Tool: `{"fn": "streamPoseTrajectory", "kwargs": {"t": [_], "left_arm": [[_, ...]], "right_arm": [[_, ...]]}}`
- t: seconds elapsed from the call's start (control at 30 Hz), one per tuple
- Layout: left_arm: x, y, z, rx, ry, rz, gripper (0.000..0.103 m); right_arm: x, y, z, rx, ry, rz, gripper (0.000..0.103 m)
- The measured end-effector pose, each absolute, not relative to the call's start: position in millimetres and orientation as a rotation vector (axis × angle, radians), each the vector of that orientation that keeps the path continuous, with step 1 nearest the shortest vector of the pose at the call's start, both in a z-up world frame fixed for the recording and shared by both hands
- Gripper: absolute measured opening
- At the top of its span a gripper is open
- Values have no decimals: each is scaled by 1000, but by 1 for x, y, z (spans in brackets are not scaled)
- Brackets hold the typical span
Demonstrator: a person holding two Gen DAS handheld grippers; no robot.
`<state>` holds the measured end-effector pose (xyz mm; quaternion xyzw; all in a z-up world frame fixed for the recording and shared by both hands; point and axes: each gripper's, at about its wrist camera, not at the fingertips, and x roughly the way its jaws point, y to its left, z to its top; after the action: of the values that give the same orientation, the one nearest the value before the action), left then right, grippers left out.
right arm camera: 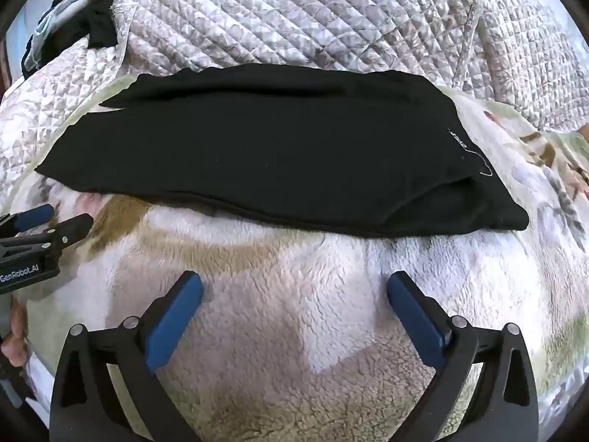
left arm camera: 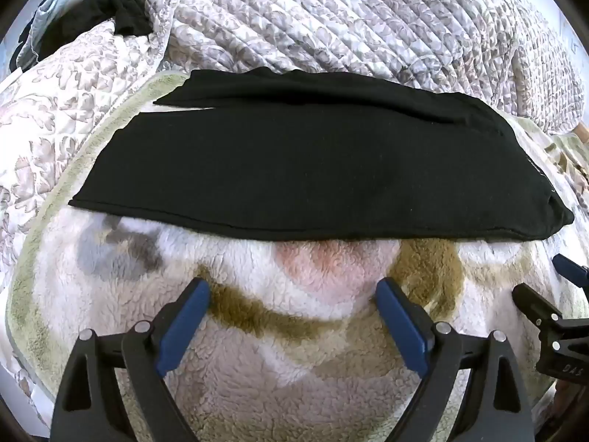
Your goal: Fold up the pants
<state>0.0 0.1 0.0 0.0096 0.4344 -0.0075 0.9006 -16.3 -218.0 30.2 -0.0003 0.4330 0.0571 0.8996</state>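
Left wrist view: left tongs point(left arm camera: 292, 289) spread wide, nothing between the blue pads point(left arm camera: 182, 326), hovering over the fleece blanket point(left arm camera: 279, 364) short of the pants. Black pants point(left arm camera: 305, 169) lie flat across the blanket, folded into a long band running left to right; near edge is a straight seam line just beyond the pad tips, apart from them. A second layer of the pants shows along the far edge, offset to the left. Quilted floral bedspread point(left arm camera: 331, 25) rises behind the pants. Dark clothing point(left arm camera: 121, 7) piled at far upper left. Right tongs point(left arm camera: 548, 280) poke in at the right edge, just off the pants' right end, not touching it.

Right wrist view: right tongs point(right arm camera: 294, 287) also spread wide, empty, over the blanket point(right arm camera: 294, 331), near the pants' near edge but clear of it. Pants point(right arm camera: 257, 151) span the frame; the right end shows stacked layers and small white lettering point(right arm camera: 460, 141), unreadable. Left tongs point(right arm camera: 55, 219) enter from the left edge, beside the pants' left end, jaws apart. Fingers point(right arm camera: 14, 342) of a person show at lower left. Bedspread point(right arm camera: 313, 14) behind.
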Motion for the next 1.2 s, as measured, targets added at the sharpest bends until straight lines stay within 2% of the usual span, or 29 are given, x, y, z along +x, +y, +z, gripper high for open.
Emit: {"fn": "streamPoseTrajectory", "kwargs": {"t": [1.2], "left_arm": [[1, 2, -2, 12, 903, -22, 96]], "right_arm": [[-18, -216, 30, -11, 888, 109, 102]]}}
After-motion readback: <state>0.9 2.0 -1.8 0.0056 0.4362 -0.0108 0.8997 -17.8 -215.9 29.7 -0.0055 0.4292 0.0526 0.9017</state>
